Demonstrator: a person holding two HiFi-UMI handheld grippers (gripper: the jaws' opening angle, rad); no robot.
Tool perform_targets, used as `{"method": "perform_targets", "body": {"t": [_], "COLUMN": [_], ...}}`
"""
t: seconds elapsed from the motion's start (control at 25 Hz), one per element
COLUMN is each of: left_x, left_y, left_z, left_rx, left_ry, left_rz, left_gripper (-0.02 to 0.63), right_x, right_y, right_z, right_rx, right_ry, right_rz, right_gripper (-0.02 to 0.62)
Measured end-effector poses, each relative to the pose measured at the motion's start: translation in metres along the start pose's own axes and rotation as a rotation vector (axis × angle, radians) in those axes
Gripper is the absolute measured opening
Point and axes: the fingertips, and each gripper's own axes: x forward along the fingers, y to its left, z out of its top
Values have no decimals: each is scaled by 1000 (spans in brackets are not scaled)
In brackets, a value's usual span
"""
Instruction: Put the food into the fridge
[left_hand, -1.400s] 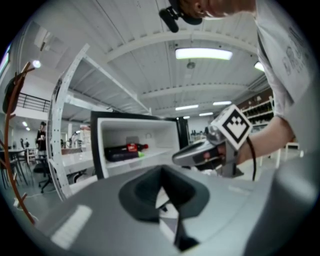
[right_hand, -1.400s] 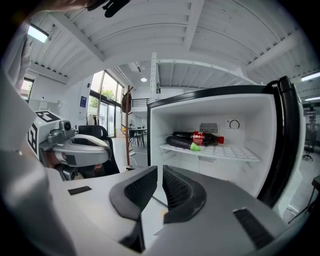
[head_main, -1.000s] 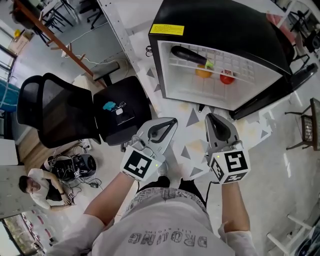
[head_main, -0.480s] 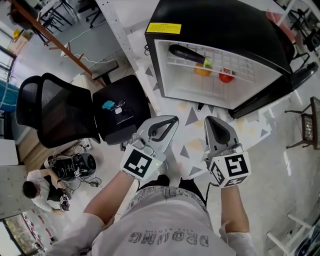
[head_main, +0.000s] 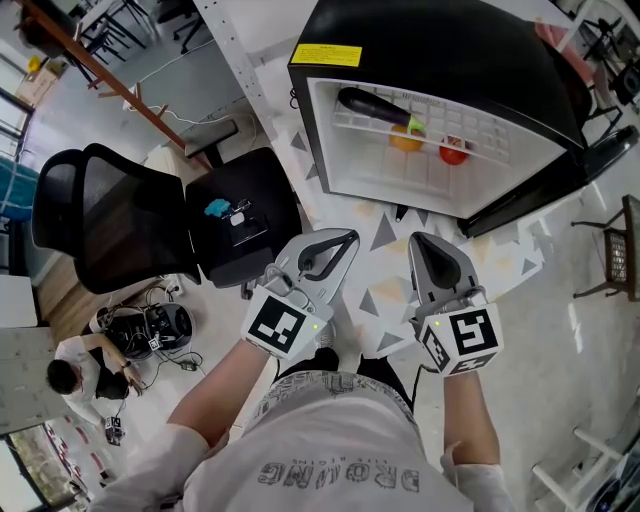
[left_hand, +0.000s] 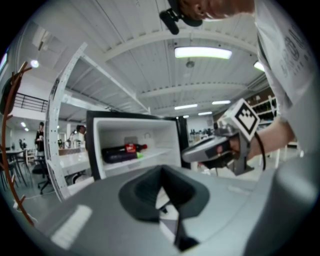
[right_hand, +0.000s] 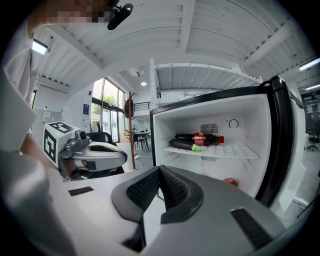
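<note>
A small black fridge (head_main: 440, 50) stands open on the floor ahead of me. On its white wire shelf (right_hand: 220, 150) lie a dark eggplant (right_hand: 182, 145) with a green end and a cola bottle (right_hand: 200, 138). The head view also shows an orange fruit (head_main: 405, 142) and a red fruit (head_main: 453, 153) inside. My left gripper (head_main: 345, 238) and right gripper (head_main: 417, 238) hover side by side in front of the fridge, short of its opening. Both are shut with nothing between the jaws. Each gripper view shows the other gripper beside it: the right gripper (left_hand: 215, 150) and the left gripper (right_hand: 95, 155).
The fridge door (head_main: 560, 185) swings open to the right. A black office chair (head_main: 100, 215) and a black seat (head_main: 240, 225) with small items stand to the left. A person (head_main: 75, 375) sits on the floor at lower left. A white rack post (head_main: 240, 70) runs past the fridge's left side.
Both grippers hold almost the same place in front of the fridge. The view has drifted slightly, and the person on the floor has shifted.
</note>
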Motion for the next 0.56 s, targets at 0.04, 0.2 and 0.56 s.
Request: {"method": "perform_targets", "body": {"t": [0.04, 0.2, 0.56], "left_x": [0, 1, 3], "left_y": [0, 0, -2], "left_z": [0, 1, 1], "left_rx": [1, 2, 2], "left_ry": [0, 3, 6], "left_rz": [1, 0, 2], "left_gripper": [8, 8, 8], "right_x": [0, 1, -1], "right_y": [0, -1, -3], "right_z": [0, -3, -3], "right_rx": [0, 2, -3], "right_ry": [2, 10, 9], "right_rz": [1, 6, 7], "right_gripper": [3, 3, 3]}}
